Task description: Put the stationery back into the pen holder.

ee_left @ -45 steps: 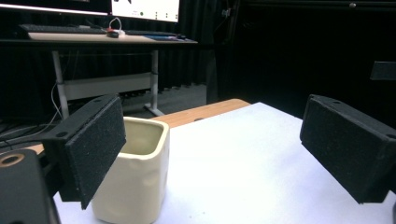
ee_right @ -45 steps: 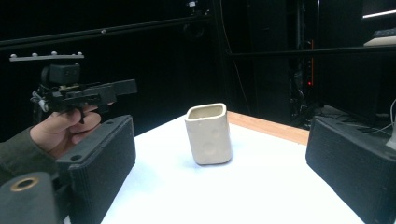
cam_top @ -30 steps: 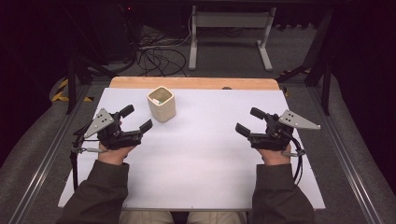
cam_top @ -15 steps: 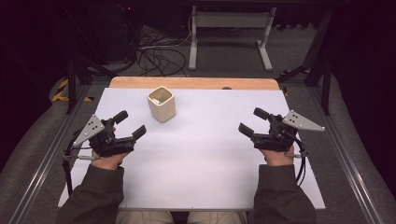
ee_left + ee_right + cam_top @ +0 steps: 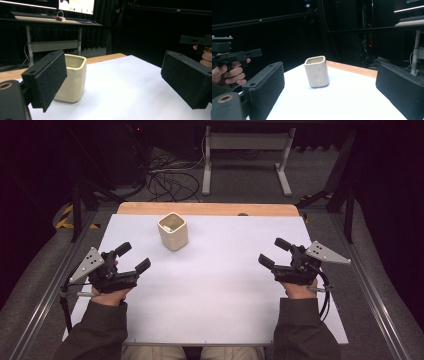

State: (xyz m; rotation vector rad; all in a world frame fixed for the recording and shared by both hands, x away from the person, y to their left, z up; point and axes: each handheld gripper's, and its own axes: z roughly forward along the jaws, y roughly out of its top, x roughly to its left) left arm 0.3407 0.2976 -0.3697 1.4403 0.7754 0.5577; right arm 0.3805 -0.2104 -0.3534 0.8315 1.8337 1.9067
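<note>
A squarish cream ceramic cup (image 5: 173,231) sits near the table's far edge, its glaze smooth with a soft sheen and faint dimples. The white tabletop sheet (image 5: 215,285) looks matt and paper-smooth, and a strip of bare light wood (image 5: 210,209) runs along the far edge. The left gripper (image 5: 132,258) and right gripper (image 5: 270,253) show matt black plastic, grainy pads (image 5: 51,77), and dull grey metal plates (image 5: 325,253).

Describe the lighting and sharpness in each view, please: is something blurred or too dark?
High view: the white table is evenly lit and the cream cup is sharp; the room beyond is dim. Left gripper view: the cup is clear, the background is dark, and a monitor glares at the top. Right gripper view: the cup is sharp against black surroundings, with the near jaws slightly soft.
</note>
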